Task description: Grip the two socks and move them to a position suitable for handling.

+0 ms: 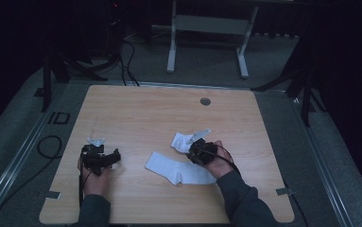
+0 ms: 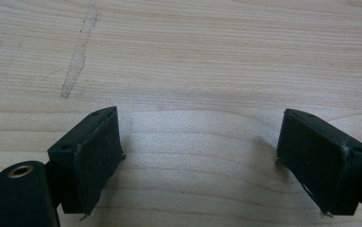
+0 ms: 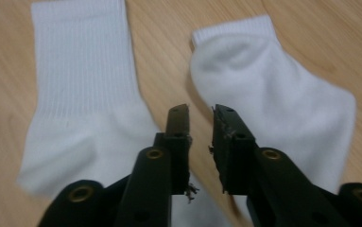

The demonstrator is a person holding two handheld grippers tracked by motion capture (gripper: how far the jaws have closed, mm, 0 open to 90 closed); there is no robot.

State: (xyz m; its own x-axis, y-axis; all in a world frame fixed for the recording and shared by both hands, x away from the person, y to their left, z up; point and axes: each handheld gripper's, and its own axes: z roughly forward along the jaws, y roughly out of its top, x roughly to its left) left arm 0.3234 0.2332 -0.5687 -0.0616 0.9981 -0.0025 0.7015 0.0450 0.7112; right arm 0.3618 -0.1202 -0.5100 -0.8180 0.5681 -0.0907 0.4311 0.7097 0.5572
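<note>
Socks lie on the wooden worktop (image 1: 136, 109) in front of us, two white ones. In the high view the longer sock (image 1: 178, 169) lies flat near the middle of the near half, and the shorter sock (image 1: 182, 141) lies just beyond it, close by our right hand (image 1: 216, 156).

Our right tongs (image 3: 200, 124) hang over the strip of bare wood between the two socks; in the right gripper view the ribbed longer sock (image 3: 81, 94) stretches away at the left and the shorter sock (image 3: 273, 94), its cuff at the far end, at the right. The jaws stand a little apart with only a narrow gap, and nothing is pinched between them; the pads press on neither sock, so these tongs are released.

Our left tongs (image 2: 200, 156) are spread wide over bare wood, empty, their pads close to the surface. In the high view the left tongs (image 1: 100, 158) sit near the left edge of the worktop, well apart from both socks, held in our left hand (image 1: 96, 182).
</note>
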